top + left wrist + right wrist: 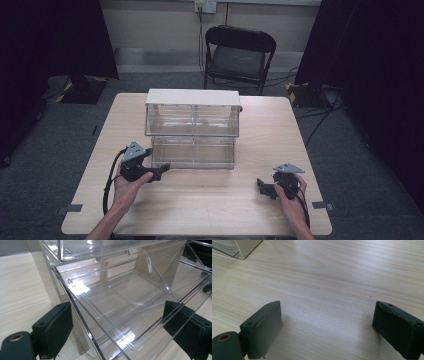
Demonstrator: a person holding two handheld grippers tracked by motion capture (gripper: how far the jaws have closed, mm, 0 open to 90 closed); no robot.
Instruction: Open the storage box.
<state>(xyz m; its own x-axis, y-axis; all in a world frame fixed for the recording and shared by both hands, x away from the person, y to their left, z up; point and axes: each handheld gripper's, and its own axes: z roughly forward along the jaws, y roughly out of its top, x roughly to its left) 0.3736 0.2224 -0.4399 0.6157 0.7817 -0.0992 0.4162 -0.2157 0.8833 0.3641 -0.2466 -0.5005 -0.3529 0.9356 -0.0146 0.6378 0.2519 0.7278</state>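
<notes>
— What takes up the most room?

— The wooden table, pale and square, with a black folding chair beyond its far edge. On the table's middle stands a clear plastic drawer cabinet with a white top, two tiers, each split into two compartments.

— Anything inside them?

— Nothing I can make out; the high view shows see-through walls and the table behind. The left gripper view looks straight into a lower drawer that is pulled forward — glare and bare clear floor, no contents.

— And the grippers?

— The left gripper sits at the cabinet's lower left corner, held by the left hand. Its jaws are spread wide, and in its own view the drawer's front edge runs between them; I cannot tell whether either pad touches the plastic. The right gripper, in the right hand, is well apart from the cabinet, near the table's right front, jaws likewise parted and gripping nothing.

— What does its own camera add?

— Bare wood grain between the jaws, and just the cabinet's corner at the upper left — a closeness to the tabletop the high view does not convey.
</notes>
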